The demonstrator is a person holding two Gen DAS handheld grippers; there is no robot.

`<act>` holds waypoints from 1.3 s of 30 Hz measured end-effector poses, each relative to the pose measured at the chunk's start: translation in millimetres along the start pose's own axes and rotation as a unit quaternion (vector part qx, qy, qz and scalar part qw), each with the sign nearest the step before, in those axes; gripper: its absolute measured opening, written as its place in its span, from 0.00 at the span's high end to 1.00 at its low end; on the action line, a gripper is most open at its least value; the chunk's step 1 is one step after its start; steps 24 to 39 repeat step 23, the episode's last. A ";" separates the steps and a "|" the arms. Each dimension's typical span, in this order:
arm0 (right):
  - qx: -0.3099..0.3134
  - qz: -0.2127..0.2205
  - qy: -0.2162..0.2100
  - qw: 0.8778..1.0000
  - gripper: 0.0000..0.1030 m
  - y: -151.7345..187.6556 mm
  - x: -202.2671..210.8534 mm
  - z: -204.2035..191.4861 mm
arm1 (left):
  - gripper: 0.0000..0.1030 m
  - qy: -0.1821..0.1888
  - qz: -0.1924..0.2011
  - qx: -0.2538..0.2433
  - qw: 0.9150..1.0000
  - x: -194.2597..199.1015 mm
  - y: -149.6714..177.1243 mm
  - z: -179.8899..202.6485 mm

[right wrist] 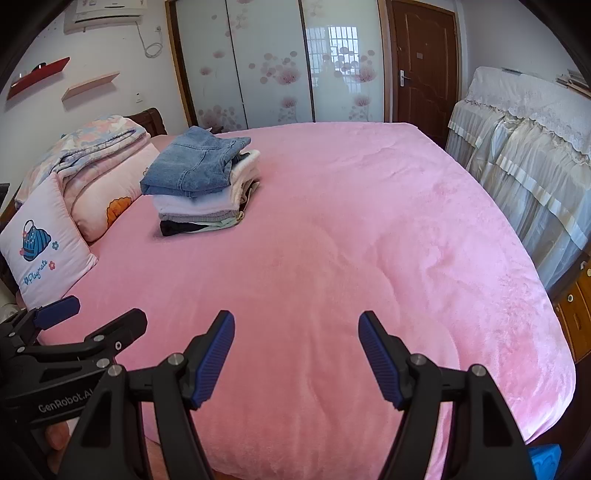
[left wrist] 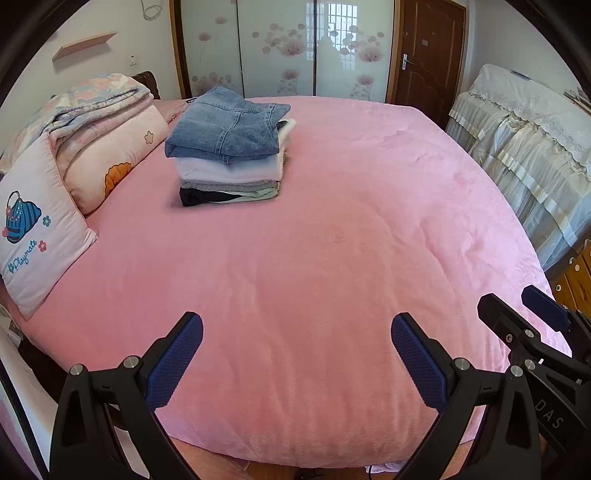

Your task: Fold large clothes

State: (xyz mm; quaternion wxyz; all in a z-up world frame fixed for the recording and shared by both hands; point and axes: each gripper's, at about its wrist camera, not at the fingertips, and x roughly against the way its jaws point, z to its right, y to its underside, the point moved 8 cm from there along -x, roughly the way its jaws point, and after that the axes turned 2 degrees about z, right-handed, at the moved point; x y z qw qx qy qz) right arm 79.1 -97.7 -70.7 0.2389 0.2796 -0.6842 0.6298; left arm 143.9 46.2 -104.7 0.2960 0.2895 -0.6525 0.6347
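Stack of folded clothes (left wrist: 231,147) lies at eleven o'clock on the bed (left wrist: 332,258), well beyond both wide-open, empty tools, left tool (left wrist: 295,354) nearer than right tool (right wrist: 295,354).

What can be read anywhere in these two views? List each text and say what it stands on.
"Playmate": white cushion with a blue bag picture, at the bed's head.
"GenRobot.A", then cut off: body of the left gripper.
"DAS": body of the right gripper.
Air conditioner markings: too blurred to read.
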 end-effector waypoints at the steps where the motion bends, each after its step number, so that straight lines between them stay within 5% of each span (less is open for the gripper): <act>1: 0.001 0.000 0.001 1.000 0.32 0.2 -0.4 0.4 | 0.02 0.000 -0.001 0.000 1.000 -0.7 0.2 0.0; 39: -0.005 -0.011 0.008 1.000 0.32 3.8 -12.5 4.6 | 0.02 0.014 -0.014 -0.003 1.000 -12.5 2.6 8.6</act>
